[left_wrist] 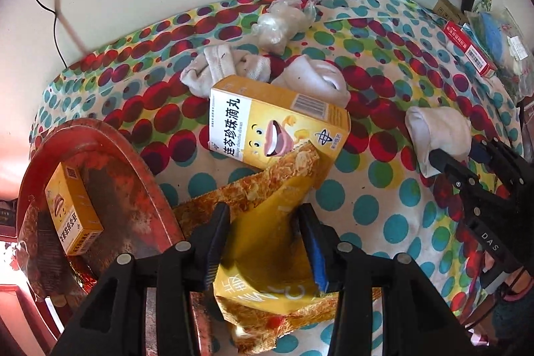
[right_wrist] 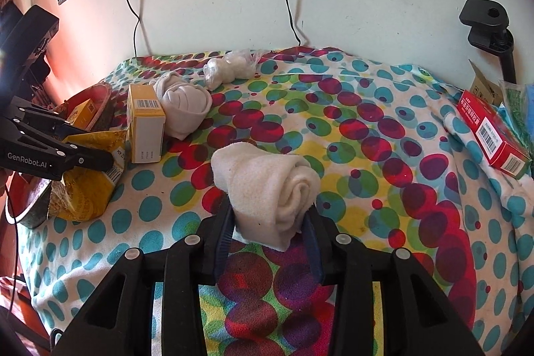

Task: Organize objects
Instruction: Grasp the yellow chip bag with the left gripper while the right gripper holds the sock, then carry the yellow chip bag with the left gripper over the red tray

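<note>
In the left wrist view we see a spotted cloth (left_wrist: pixel 377 189) against a pale wall, and our left claw (left_wrist: pixel 263 239) straddles a yellow snack bag (left_wrist: pixel 267 242), though we cannot tell if the pads press it; a yellow box (left_wrist: pixel 277 122) leans just ahead, a red tray (left_wrist: pixel 140 175) lies to its left. In the right wrist view the right claw (right_wrist: pixel 270 232) grasps a rolled white sock (right_wrist: pixel 267 186) by its lower end, with open cloth ahead and to the right up to a red carton (right_wrist: pixel 490 135) near the edge.

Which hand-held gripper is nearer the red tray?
Left. The left hand-held gripper straddles a yellow snack bag right beside the red tray; the right hand-held gripper sits farther across the bed around a rolled white sock.
</note>
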A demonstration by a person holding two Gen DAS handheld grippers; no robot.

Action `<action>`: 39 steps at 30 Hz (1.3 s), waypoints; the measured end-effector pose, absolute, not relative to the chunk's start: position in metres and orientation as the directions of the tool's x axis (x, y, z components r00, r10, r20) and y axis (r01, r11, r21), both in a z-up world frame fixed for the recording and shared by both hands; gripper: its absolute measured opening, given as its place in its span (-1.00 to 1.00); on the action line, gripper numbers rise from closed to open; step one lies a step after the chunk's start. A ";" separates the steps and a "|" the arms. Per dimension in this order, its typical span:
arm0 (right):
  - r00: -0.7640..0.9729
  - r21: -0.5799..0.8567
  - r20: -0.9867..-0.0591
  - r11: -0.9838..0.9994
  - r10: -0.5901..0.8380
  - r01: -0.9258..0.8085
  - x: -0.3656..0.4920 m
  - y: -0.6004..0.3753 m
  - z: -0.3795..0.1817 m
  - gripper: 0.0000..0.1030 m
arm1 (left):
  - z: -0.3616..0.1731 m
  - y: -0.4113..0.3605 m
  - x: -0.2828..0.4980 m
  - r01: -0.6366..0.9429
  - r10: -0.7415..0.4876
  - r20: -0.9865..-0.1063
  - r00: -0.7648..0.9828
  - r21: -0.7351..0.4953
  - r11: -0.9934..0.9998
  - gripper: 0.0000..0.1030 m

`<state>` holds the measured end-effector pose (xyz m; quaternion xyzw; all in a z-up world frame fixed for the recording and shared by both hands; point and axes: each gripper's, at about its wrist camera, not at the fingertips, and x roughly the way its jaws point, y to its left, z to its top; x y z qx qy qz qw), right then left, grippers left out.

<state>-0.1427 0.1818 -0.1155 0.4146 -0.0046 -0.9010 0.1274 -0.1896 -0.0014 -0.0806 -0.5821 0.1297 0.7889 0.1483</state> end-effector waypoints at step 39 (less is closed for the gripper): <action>-0.611 0.020 -0.779 -0.978 -0.145 0.207 -0.148 0.160 -0.123 0.03 | 0.007 -0.010 -0.132 -0.291 0.236 -0.847 -0.476 -0.101 -0.951 -0.74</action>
